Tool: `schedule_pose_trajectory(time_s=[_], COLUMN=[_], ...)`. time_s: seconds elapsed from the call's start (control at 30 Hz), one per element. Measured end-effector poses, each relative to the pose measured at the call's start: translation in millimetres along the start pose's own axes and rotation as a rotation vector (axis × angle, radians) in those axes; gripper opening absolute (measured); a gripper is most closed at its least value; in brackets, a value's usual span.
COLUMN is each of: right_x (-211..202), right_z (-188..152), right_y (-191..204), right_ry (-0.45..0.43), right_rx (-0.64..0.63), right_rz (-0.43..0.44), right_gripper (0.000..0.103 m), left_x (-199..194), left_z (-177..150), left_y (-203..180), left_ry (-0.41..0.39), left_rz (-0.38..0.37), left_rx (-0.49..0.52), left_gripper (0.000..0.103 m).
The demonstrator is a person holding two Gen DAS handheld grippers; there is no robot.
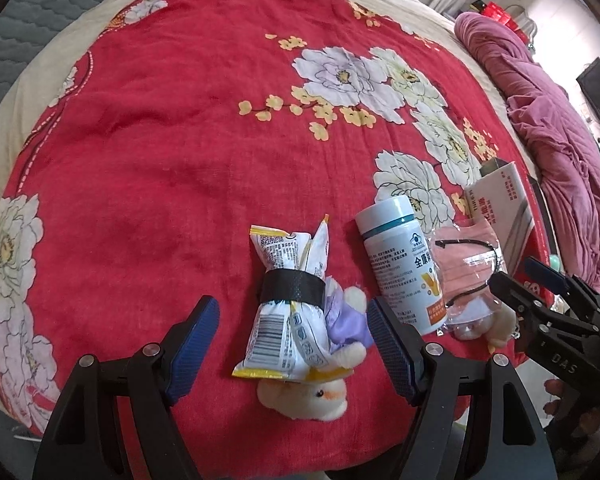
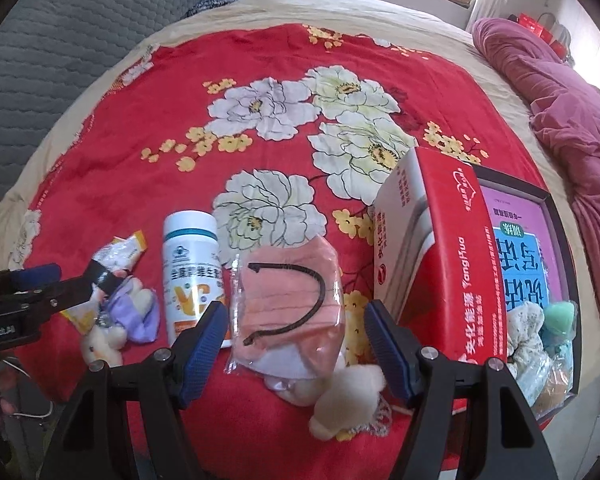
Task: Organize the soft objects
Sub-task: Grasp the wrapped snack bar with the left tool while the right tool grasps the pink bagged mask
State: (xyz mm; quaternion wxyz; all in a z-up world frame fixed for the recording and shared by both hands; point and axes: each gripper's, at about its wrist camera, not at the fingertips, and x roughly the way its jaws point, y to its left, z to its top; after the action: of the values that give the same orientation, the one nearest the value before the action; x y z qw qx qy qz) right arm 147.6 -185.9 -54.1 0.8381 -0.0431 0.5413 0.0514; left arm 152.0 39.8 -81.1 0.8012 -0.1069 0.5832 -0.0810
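Observation:
My left gripper (image 1: pixel 294 340) is open and hangs over a bundle of snack packets (image 1: pixel 288 300) held by a black band. The bundle lies on a cream plush rabbit in a purple dress (image 1: pixel 344 320), and the blue pads stand either side without touching. My right gripper (image 2: pixel 296 340) is open over a pink face mask in a clear bag (image 2: pixel 288 304). That bag rests partly on a second cream plush toy (image 2: pixel 348 396). A white supplement bottle (image 2: pixel 192 264) lies between the two groups. Each gripper shows in the other's view: right gripper (image 1: pixel 514 274), left gripper (image 2: pixel 70 278).
Everything lies on a red floral bedspread (image 1: pixel 160 160). A red and white carton (image 2: pixel 440 248) stands right of the mask. Beyond it a dark-rimmed tray (image 2: pixel 556 216) holds a sponge (image 2: pixel 524 320) and a green item (image 2: pixel 560 316). A maroon quilt (image 2: pixel 560 92) is bunched far right.

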Motion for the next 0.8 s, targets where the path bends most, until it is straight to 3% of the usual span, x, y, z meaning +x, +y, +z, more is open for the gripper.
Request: schedule_pose_trajectory(time_s=[0.77, 0.8], right_x=[66.7, 68.9], right_z=[13.8, 13.7], right_y=[15.2, 16.4], right_ry=[0.111, 0.115], right_rx=[-0.050, -0.057], right_rz=[-0.041, -0.050], right_gripper=[0.070, 0.067], left_x=[40.8, 41.4], left_z=[3.8, 4.0], left_y=[13.8, 14.7], left_ry=[0.062, 0.061], left_rz=[0.009, 0.008], left_rx=[-0.024, -0.028], left_gripper=[0.077, 0.077])
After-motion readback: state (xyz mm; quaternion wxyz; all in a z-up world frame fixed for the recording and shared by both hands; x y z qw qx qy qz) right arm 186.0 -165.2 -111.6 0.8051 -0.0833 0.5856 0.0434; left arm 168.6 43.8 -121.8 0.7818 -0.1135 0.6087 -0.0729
